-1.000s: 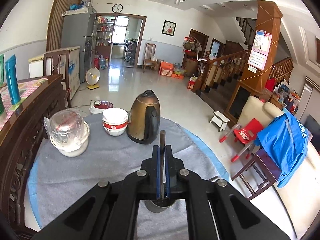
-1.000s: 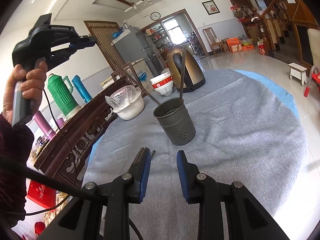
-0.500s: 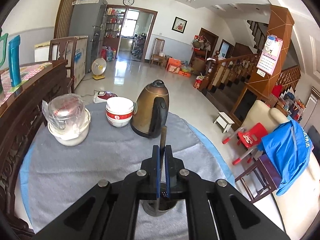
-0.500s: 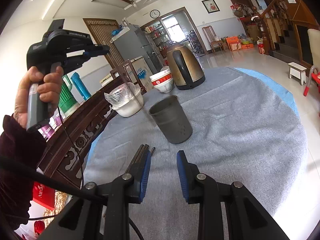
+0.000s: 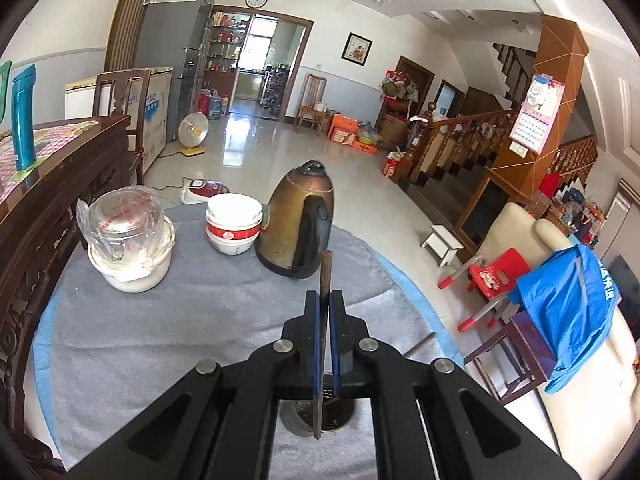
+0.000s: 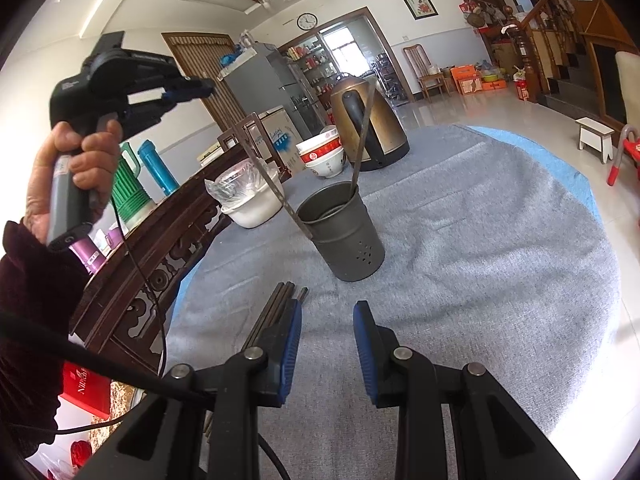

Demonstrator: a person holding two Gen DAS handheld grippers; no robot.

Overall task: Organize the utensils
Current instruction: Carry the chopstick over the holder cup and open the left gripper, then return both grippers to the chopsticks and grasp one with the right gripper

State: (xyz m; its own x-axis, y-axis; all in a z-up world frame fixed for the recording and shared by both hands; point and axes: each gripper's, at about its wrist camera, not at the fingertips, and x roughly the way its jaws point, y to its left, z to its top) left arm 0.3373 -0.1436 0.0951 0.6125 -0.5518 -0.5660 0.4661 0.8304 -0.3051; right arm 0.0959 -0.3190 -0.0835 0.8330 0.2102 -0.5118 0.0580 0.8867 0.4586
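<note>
My left gripper (image 5: 324,294) is shut on a thin dark chopstick (image 5: 323,320) that stands nearly upright between its pads. The chopstick's lower end hangs over the mouth of the grey metal utensil holder (image 5: 296,420). In the right wrist view a hand holds that left gripper (image 6: 196,86) high at the left, and the chopstick (image 6: 280,192) slants down to the rim of the holder (image 6: 348,240). A second chopstick (image 6: 362,140) leans inside the holder. My right gripper (image 6: 326,312) stands open over the grey cloth, nothing between its pads. A bundle of chopsticks (image 6: 280,304) lies just left of its left finger.
Behind the holder stand a bronze kettle (image 5: 298,224), stacked red-and-white bowls (image 5: 234,220) and a white pot under plastic wrap (image 5: 128,240). A carved dark wooden cabinet (image 6: 160,248) borders the round table on the left. A loose stick (image 5: 418,346) lies near the table's right edge.
The hand with the left gripper has come down and to the right, closer to the holder, still holding the chopstick. My right gripper has not moved.
</note>
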